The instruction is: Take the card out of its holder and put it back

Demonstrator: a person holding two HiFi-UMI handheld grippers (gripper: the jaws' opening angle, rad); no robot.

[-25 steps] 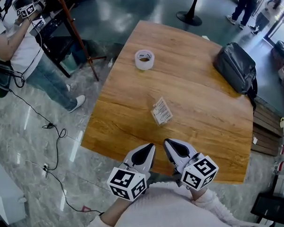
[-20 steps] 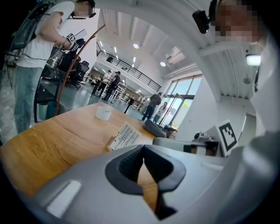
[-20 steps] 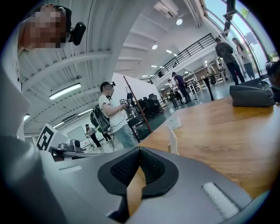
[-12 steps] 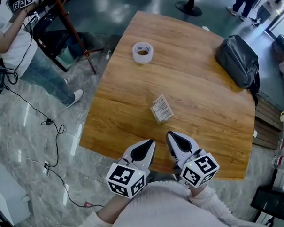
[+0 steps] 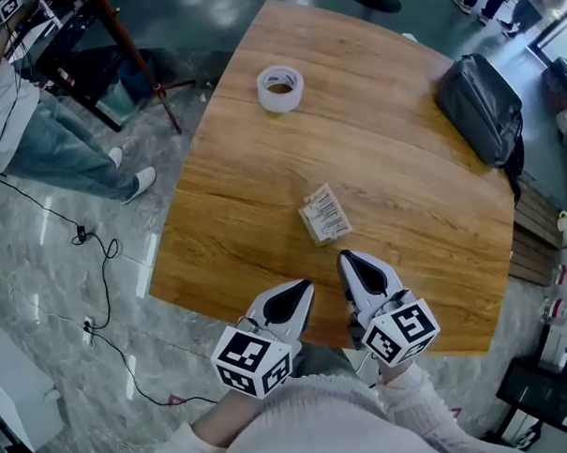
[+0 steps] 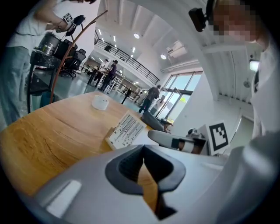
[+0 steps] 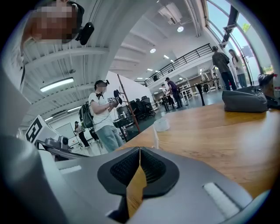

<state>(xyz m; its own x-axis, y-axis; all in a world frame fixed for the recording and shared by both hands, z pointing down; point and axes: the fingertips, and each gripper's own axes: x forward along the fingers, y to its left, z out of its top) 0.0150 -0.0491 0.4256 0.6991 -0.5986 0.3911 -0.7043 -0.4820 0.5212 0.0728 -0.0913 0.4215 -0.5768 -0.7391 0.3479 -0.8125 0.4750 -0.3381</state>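
The card in its holder (image 5: 323, 213) lies flat on the wooden table (image 5: 405, 225), a small white piece printed with barcode lines. Both grippers hover over the table's near edge, short of it. My left gripper (image 5: 302, 287) is shut and holds nothing; in the left gripper view (image 6: 143, 148) the card (image 6: 125, 129) sits just ahead, slightly left. My right gripper (image 5: 347, 257) is shut and empty as well; in the right gripper view (image 7: 139, 150) the card (image 7: 155, 136) shows edge-on straight ahead.
A roll of white tape (image 5: 279, 88) stands at the far left of the table. A dark grey bag (image 5: 480, 109) lies at the far right edge. A person (image 5: 35, 119) stands by a tripod on the floor to the left, with cables trailing.
Both grippers have come forward and lower over the table's near edge, closer to the card. Their jaws stay shut. The card has not moved.
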